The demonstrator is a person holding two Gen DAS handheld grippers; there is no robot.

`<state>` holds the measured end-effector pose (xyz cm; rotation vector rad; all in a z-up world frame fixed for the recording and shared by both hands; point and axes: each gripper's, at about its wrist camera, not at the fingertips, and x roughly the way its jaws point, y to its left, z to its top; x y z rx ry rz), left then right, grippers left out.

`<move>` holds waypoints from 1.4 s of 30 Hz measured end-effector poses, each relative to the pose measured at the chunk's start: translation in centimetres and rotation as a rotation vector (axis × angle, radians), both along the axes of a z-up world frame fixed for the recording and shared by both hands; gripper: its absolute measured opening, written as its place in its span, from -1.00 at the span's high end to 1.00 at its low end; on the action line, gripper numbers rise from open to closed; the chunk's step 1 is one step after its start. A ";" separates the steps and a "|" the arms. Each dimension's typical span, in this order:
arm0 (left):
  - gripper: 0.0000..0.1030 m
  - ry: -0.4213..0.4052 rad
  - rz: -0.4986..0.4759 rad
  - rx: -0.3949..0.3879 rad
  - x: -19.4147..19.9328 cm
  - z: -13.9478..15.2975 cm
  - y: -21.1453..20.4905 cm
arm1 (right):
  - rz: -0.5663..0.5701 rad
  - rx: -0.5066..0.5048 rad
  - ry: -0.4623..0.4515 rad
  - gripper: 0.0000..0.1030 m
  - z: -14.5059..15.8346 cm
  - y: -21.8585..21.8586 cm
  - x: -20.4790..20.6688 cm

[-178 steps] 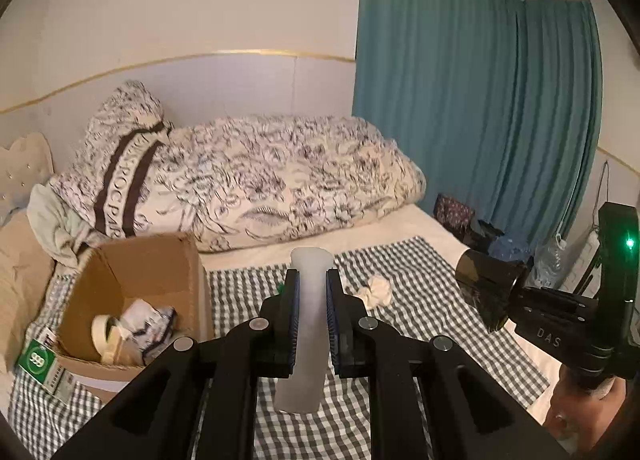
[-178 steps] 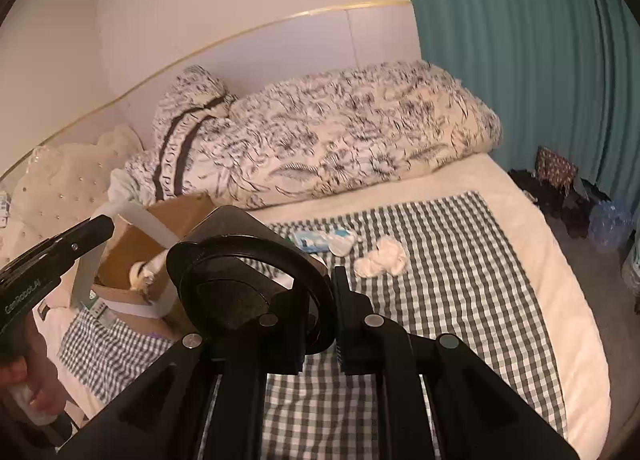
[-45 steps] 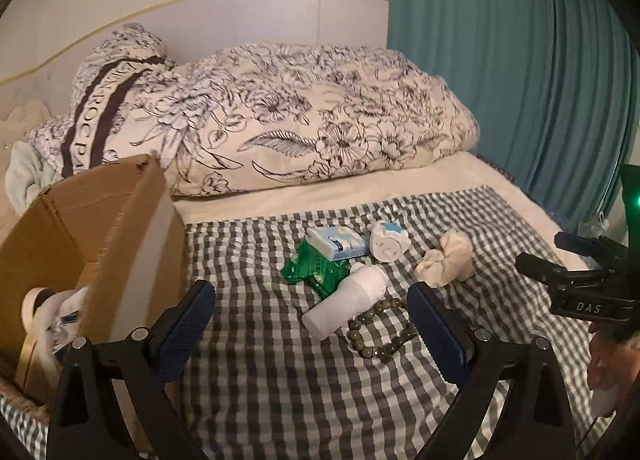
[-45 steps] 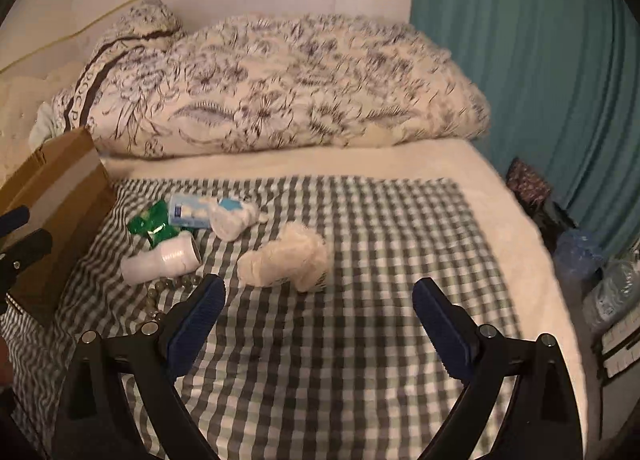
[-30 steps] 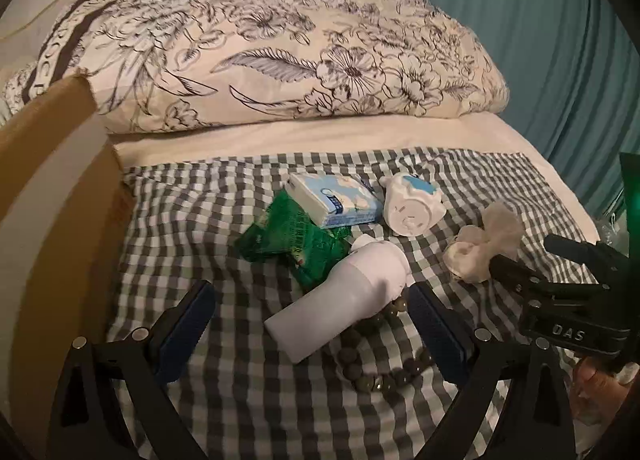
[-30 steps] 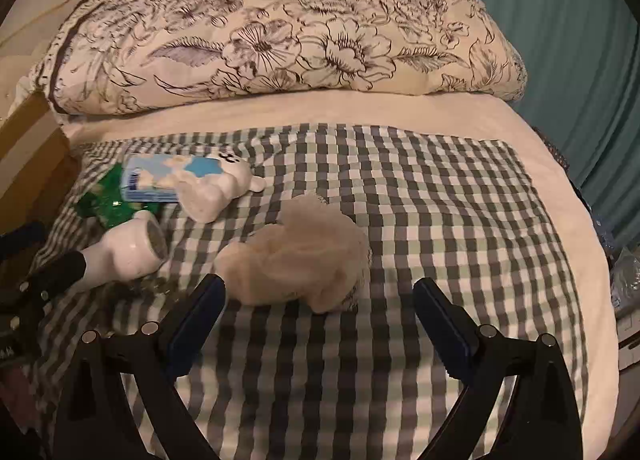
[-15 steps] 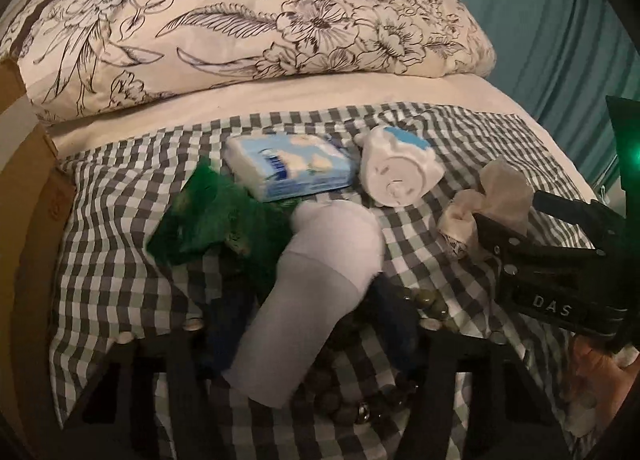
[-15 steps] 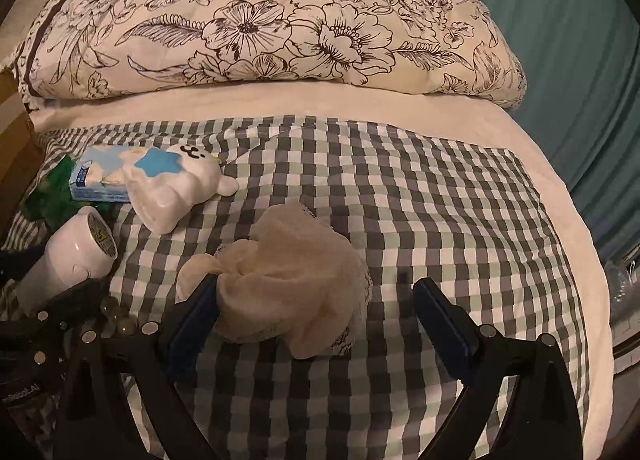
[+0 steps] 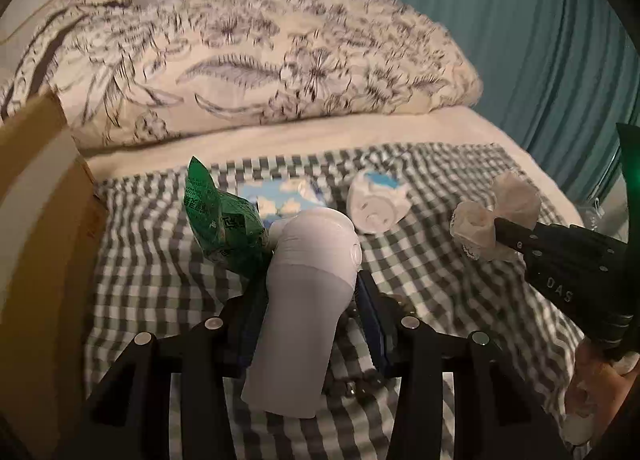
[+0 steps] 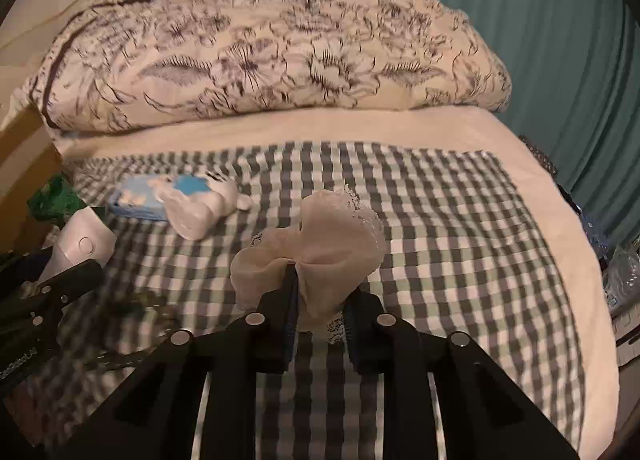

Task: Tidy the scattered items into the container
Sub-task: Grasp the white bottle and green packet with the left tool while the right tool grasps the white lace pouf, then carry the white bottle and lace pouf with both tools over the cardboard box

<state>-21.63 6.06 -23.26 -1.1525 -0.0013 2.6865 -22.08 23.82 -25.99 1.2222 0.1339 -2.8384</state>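
Note:
My left gripper (image 9: 310,292) has its jaws closing on a white bottle (image 9: 308,300), and the pads press its sides. A green packet (image 9: 224,220) sticks up against the bottle's left side. My right gripper (image 10: 320,300) has its jaws closing on a cream lace cloth (image 10: 320,244), which bunches up between the pads. In the left wrist view the right gripper (image 9: 502,230) holds that cloth (image 9: 496,212) above the checked blanket (image 9: 140,280). The cardboard box (image 9: 36,220) stands at the left edge.
A blue tissue pack (image 9: 280,196) and a white bear-shaped item (image 9: 376,208) lie on the blanket behind the bottle. A bead bracelet (image 10: 132,308) lies near the left gripper (image 10: 60,280). A floral duvet (image 10: 260,52) lies behind, a teal curtain (image 10: 560,40) at the right.
Both grippers went from wide open to closed, the left on the white bottle, the right on the cream cloth. Both views have since pulled back from the blanket.

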 end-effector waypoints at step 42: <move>0.12 0.316 0.264 -0.025 15.7 20.2 -24.3 | 0.294 -0.285 0.284 0.65 21.0 -19.9 15.1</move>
